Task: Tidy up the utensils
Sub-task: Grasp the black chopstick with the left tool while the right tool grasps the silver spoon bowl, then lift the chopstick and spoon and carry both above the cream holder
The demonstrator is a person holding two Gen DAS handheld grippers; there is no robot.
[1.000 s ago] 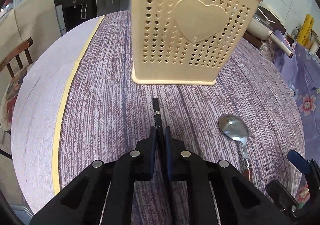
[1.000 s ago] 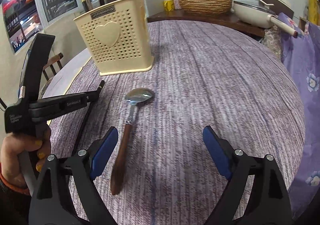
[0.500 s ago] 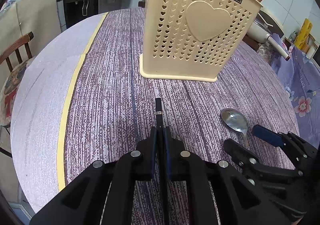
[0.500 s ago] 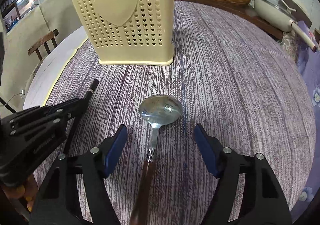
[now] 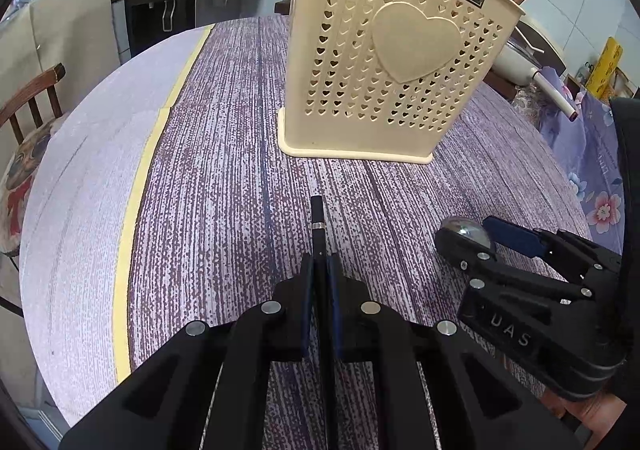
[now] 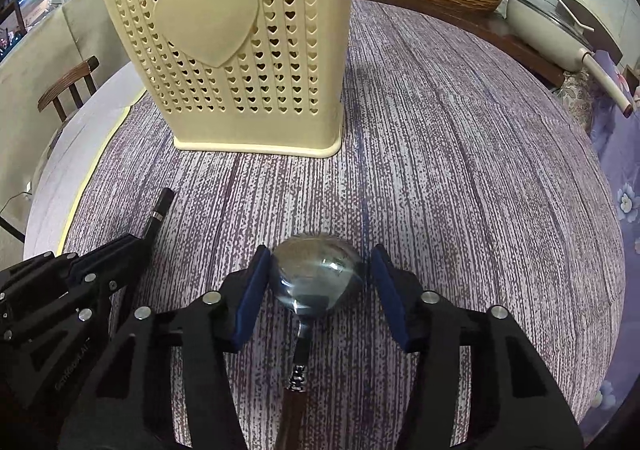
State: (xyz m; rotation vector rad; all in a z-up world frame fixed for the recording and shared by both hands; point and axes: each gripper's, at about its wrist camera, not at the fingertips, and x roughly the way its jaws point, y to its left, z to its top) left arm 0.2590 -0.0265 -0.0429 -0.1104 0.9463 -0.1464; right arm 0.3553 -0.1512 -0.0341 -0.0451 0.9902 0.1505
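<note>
Two tools: left tool [image 5: 320, 270] clamps black stick [image 5: 318, 214]; right tool [image 6: 316, 290] open, straddling spoon [image 6: 316, 276].

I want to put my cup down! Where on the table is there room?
Bare cloth lies right of the cream utensil holder, stretching to the table's far right edge. Another free patch runs left of the holder, along the yellow stripe. In front it's crowded: the left gripper clamps a black chopstick, and the right gripper straddles the spoon.

The left hand-held gripper [image 5: 320, 270] is pinched nearly closed, while the right hand-held gripper [image 6: 316, 286] stands spread wide, both low and level.
</note>
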